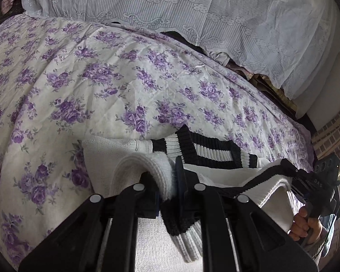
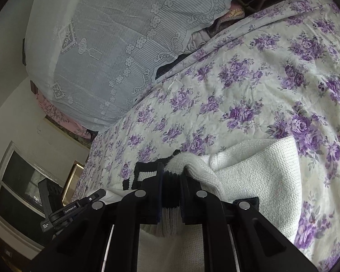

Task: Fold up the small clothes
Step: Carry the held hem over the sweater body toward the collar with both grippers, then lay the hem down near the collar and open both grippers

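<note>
Left gripper [image 1: 170, 181] is clamped on a bunched fold of the white knit sweater [image 1: 106, 158], its black-and-white ribbed band [image 1: 206, 149] stretching rightward across the purple-flowered bedspread [image 1: 102, 79]. Only the left wrist view shows the right gripper [image 1: 306, 181] from outside, gripped by a bare hand [image 1: 306, 224]. Right gripper [image 2: 171, 181], seen from its own camera, is pinched on the striped ribbing. That view alone shows a window [image 2: 18, 192] and the sweater's body spreading right. A lace-covered pile [image 2: 115, 45] lies beyond.
</note>
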`<action>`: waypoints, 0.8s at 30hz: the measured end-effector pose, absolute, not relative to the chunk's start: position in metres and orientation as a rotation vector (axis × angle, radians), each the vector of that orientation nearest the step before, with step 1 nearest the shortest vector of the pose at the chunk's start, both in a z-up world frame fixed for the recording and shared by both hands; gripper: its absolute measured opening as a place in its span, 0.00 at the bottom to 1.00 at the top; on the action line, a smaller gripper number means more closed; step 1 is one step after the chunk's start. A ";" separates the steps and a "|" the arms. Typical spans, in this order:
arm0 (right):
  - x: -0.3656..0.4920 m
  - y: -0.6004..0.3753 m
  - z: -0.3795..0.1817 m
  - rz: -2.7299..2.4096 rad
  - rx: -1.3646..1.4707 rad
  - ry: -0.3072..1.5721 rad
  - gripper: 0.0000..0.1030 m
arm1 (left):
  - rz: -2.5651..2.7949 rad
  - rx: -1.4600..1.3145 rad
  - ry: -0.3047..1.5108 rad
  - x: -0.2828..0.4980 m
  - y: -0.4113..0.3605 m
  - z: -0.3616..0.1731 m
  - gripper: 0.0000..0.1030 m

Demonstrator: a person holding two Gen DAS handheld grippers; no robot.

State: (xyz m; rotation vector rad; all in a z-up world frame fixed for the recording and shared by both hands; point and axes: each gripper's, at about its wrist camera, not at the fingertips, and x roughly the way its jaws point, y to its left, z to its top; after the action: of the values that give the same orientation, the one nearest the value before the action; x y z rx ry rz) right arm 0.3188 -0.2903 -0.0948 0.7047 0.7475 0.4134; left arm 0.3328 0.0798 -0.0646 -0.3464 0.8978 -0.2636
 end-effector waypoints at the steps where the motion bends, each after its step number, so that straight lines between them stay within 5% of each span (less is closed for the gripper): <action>1: 0.322 -0.291 -0.099 0.404 0.707 0.753 0.12 | -0.255 -0.357 0.916 0.338 0.081 -0.072 0.11; 6: 0.333 -0.298 -0.123 0.387 0.750 0.787 0.13 | -0.265 -0.415 0.974 0.349 0.087 -0.094 0.13; 9: 0.328 -0.308 -0.121 0.418 0.816 0.758 0.32 | -0.296 -0.455 0.954 0.342 0.092 -0.086 0.19; 11: 0.317 -0.314 -0.111 0.430 0.825 0.714 0.37 | -0.298 -0.471 0.912 0.331 0.098 -0.074 0.48; 14: 0.299 -0.318 -0.089 0.438 0.761 0.670 0.37 | -0.278 -0.432 0.809 0.307 0.104 -0.049 0.68; 17: 0.285 -0.309 -0.077 0.486 0.690 0.683 0.24 | -0.342 -0.358 0.772 0.288 0.098 -0.036 0.69; 24: 0.265 -0.234 -0.064 0.647 0.363 0.802 0.22 | -0.667 -0.065 0.796 0.247 0.021 -0.031 0.75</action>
State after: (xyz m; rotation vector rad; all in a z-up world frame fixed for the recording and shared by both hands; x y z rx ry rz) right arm 0.2652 -0.2339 -0.0637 0.3634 0.8024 0.6471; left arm 0.2469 0.0213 -0.0313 -0.0647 0.7958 -0.6668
